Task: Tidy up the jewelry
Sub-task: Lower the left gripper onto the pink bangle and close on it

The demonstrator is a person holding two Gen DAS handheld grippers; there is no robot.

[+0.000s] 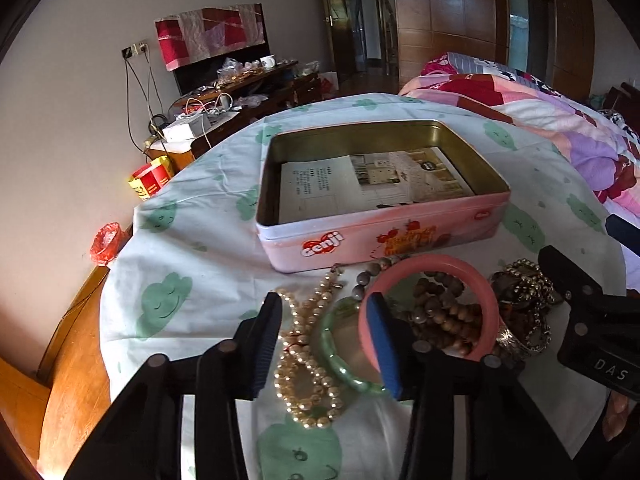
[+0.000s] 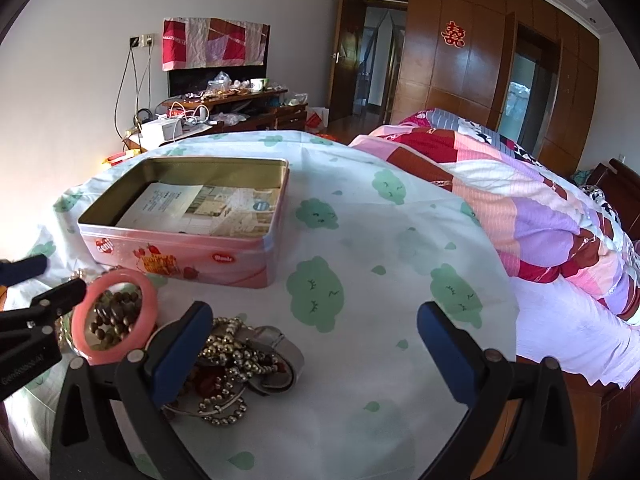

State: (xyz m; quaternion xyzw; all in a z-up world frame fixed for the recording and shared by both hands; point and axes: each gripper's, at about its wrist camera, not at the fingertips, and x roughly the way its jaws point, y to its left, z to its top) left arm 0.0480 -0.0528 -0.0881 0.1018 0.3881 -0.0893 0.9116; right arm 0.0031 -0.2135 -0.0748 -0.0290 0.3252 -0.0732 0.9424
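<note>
Jewelry heap on cloth (image 1: 200, 248) just before tin (image 1: 384, 240) | left gripper (image 1: 326, 344) part-open astride pearls (image 1: 308, 360), green bangle (image 1: 340, 364), nothing pinched | right gripper (image 2: 316, 344) wide, empty, by silver beads (image 2: 228, 360) | pearls judged limp, slippery: take mid-strand; pink bangle (image 1: 430, 308) rigid, breakable: take rim | tin reads "cenji".
</note>
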